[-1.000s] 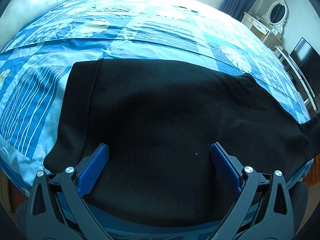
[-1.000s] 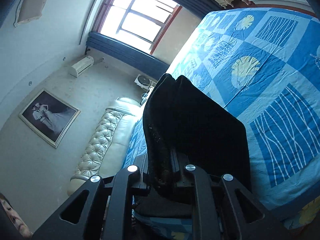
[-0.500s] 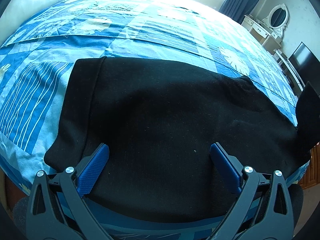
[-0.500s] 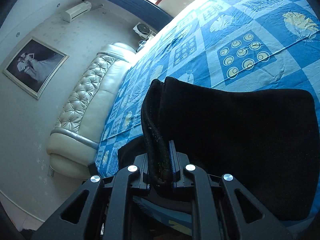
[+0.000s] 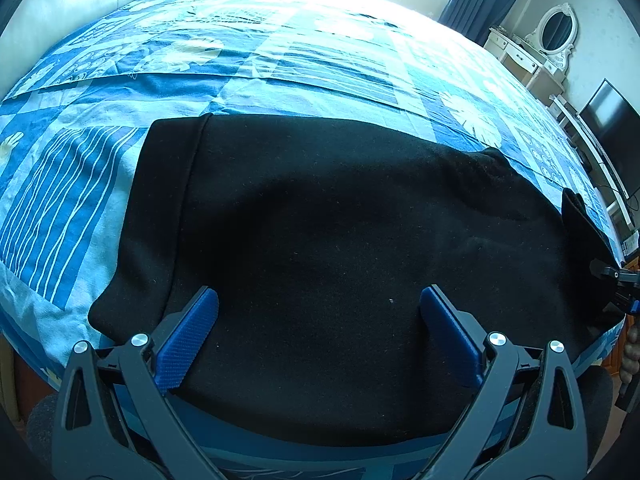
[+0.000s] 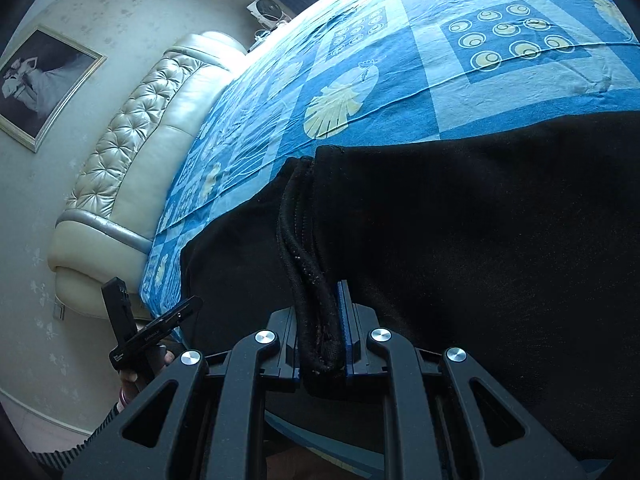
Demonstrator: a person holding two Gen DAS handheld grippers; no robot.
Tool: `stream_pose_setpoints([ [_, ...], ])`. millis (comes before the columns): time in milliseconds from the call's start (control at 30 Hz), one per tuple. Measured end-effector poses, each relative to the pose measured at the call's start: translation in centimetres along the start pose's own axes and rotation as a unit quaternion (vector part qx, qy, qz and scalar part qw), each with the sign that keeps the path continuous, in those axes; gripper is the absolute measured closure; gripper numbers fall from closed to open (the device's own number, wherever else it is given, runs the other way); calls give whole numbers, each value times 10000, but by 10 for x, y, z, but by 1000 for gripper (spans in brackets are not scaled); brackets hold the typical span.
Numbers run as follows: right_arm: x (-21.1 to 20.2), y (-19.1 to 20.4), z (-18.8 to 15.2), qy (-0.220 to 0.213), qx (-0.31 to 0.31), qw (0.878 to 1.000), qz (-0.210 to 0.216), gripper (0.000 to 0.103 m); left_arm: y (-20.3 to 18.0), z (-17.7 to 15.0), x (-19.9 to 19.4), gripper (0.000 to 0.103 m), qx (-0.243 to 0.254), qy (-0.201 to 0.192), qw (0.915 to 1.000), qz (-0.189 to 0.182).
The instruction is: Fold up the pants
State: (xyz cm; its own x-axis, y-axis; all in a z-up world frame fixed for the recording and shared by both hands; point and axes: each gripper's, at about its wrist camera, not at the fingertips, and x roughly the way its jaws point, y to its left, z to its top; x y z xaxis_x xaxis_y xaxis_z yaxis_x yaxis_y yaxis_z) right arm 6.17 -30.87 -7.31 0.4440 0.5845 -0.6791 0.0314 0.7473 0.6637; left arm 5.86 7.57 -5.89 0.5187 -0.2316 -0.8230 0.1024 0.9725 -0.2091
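Wide apart stand the blue-padded jaws of the left gripper (image 5: 318,318), hovering over the near part of the black fleece pants (image 5: 340,260) with nothing between them; its pads lie at about seven and five o'clock in the left wrist view. Those pants lie spread flat across the near edge of the blue patchwork bedspread (image 5: 248,60), filling the middle of that view, with a hem band running along their nine o'clock side. Off at three o'clock, a raised fold of the same cloth stands up where the other tool's black tip shows.

Over on the right, the right gripper (image 6: 322,344) is clamped tight on a bunched, thick edge of the pants, the seam running from six o'clock up toward the centre of the right wrist view. At eleven o'clock sits a cream tufted leather headboard (image 6: 132,132), with a framed picture (image 6: 40,80) at ten o'clock.
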Motion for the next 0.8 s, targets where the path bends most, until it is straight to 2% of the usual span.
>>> stream_pose_setpoints([
  [233,15,7,-8,85,-150,9993,-333,87,0,-1,0,2,38,-31,10000,40],
  [367,23,15,-11,110,-330,9977,-581,83,0,-1,0,2,39,-30,10000,38],
  [700,30,28,-16,126,-515,9961,-702,64,0,-1,0,2,39,-28,10000,39],
  [800,34,37,-18,146,-707,9936,-868,58,0,-1,1,2,41,-30,10000,42],
])
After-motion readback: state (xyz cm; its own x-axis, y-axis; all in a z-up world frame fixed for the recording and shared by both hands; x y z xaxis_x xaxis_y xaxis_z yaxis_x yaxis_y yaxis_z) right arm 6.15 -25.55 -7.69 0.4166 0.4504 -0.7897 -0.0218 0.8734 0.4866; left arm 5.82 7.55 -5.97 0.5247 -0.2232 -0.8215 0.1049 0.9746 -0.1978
